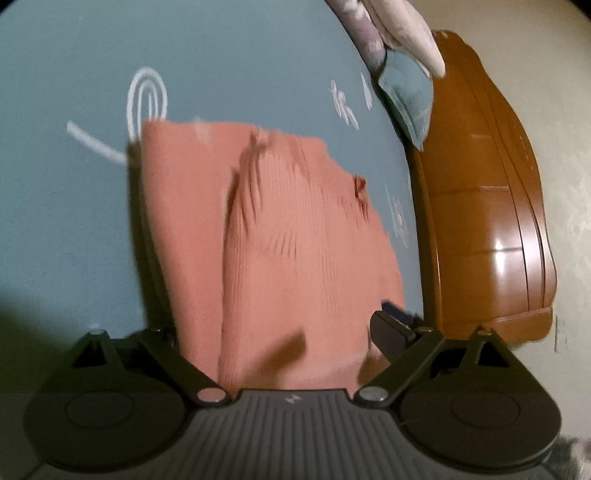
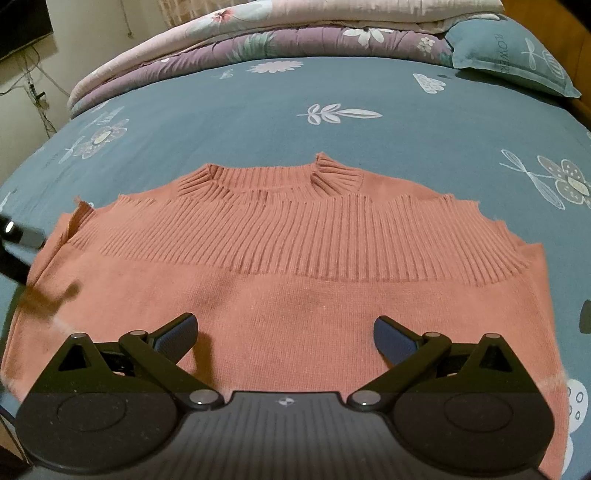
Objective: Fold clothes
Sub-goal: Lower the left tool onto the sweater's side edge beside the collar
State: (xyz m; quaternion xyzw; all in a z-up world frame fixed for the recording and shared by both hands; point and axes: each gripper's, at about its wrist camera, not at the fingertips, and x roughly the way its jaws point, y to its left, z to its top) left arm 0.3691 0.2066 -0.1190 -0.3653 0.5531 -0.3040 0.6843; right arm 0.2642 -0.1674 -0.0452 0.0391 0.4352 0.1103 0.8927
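Observation:
A salmon knit sweater (image 2: 295,295) lies flat on the blue flowered bedsheet (image 2: 258,122), its ribbed collar (image 2: 266,181) at the far side. My right gripper (image 2: 284,319) hovers open over the sweater's near plain part, with nothing between its fingers. My left gripper (image 1: 273,325) is at the sweater's (image 1: 288,240) side edge with its jaws wide. Its right finger (image 1: 389,328) shows beside the cloth; the left finger is hidden behind it. No pad visibly presses on the cloth. In the right wrist view, part of the left gripper (image 2: 14,229) shows at the sweater's left edge.
Folded floral quilts (image 2: 258,33) are stacked at the bed's far end beside a blue pillow (image 2: 517,55). A glossy wooden bed frame (image 1: 487,203) runs along the bed's side below a pale wall. Cables (image 2: 33,85) hang on the wall at the far left.

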